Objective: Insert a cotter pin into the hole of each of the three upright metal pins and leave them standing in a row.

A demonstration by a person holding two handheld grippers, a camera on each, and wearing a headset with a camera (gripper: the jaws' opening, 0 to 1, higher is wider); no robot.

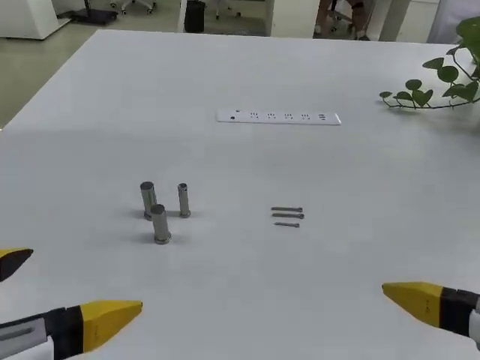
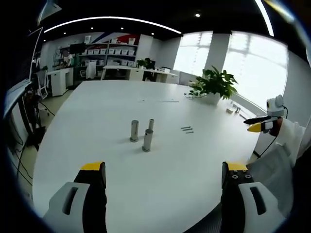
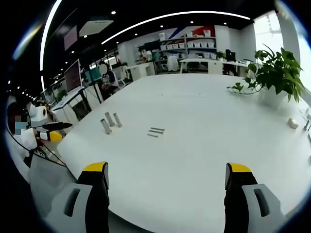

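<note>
The left tool [image 2: 164, 167] is at the near side of the white table [image 1: 247, 300]. Its two yellow-tipped jaws are wide apart and there is nothing between them. The right tool [image 3: 167, 168] is at the near side too, over on the other side. Its jaws are also wide apart and hold nothing. Both tools are well away from the small things. Three metal pins [image 1: 160, 223] stand up straight on the table, on the left side in the head view. They are close together. Two stand side by side at the back and one stands in front of them, so they make a little triangle and not a row. Three cotter pins [image 1: 288, 216] lie flat on the table to the right of the metal pins, well apart from them. They lie one behind the other like tiny steps, all pointing the same way, and the one nearest the person looks the shortest. Farther back on the table lies a long white power strip [image 1: 279, 117]. A green plant [image 1: 442, 75] with round leaves is at the far right of the table.
</note>
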